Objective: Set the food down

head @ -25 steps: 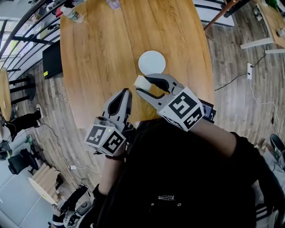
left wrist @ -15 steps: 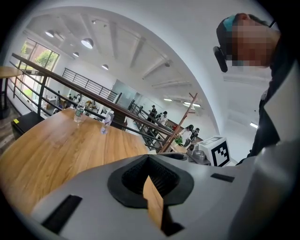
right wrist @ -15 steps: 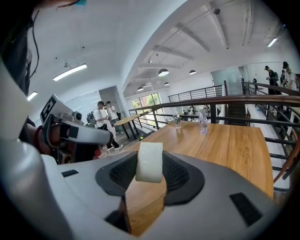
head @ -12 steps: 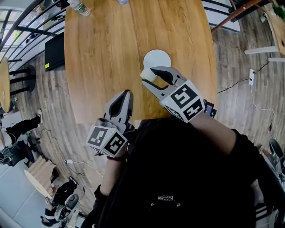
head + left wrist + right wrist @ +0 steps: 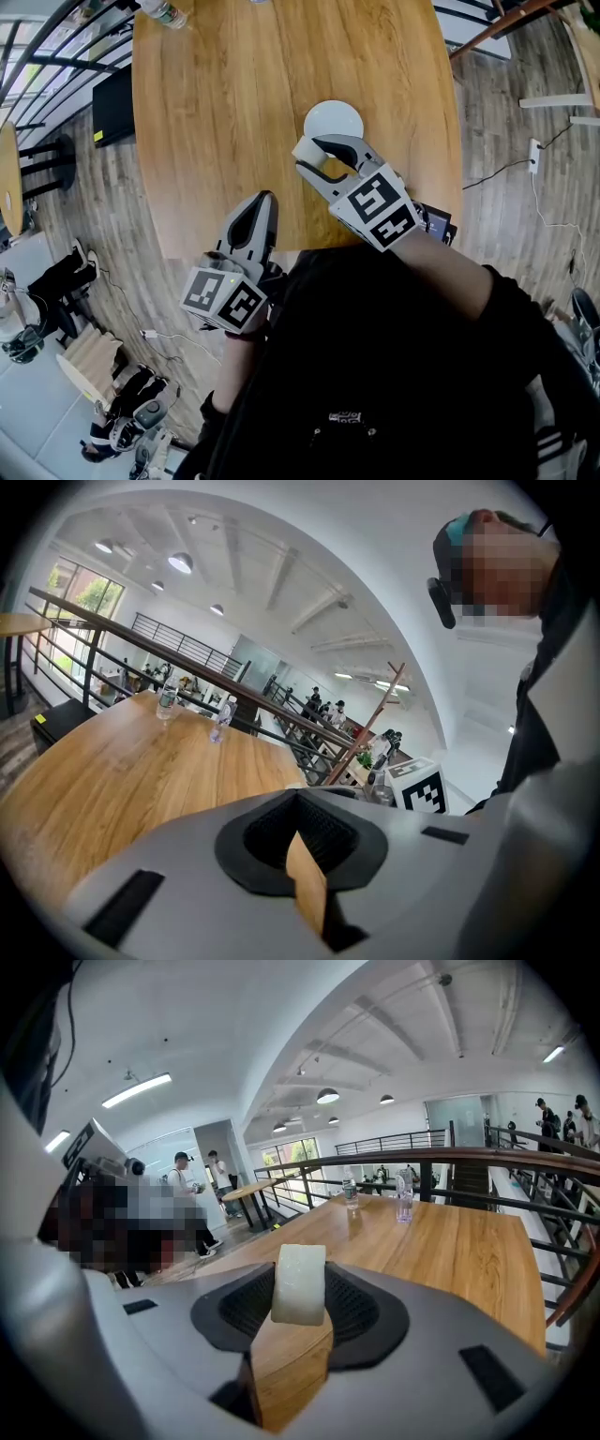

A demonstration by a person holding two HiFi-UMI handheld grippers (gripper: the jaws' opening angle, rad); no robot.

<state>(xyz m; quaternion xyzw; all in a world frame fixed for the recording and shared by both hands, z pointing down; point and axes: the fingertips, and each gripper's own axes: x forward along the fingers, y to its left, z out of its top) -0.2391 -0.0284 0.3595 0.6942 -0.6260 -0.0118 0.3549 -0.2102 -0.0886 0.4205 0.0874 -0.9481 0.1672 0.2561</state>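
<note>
Head view: the wooden counter [image 5: 234,112] runs as open wood toward its far edge. A white plate [image 5: 335,118] sits near the near edge. The left hand-held gripper [image 5: 265,197] hangs over that edge, jaws together on nothing. The right hand-held gripper [image 5: 309,154] clamps a pale food block [image 5: 305,149] just beside the plate's near rim.
</note>
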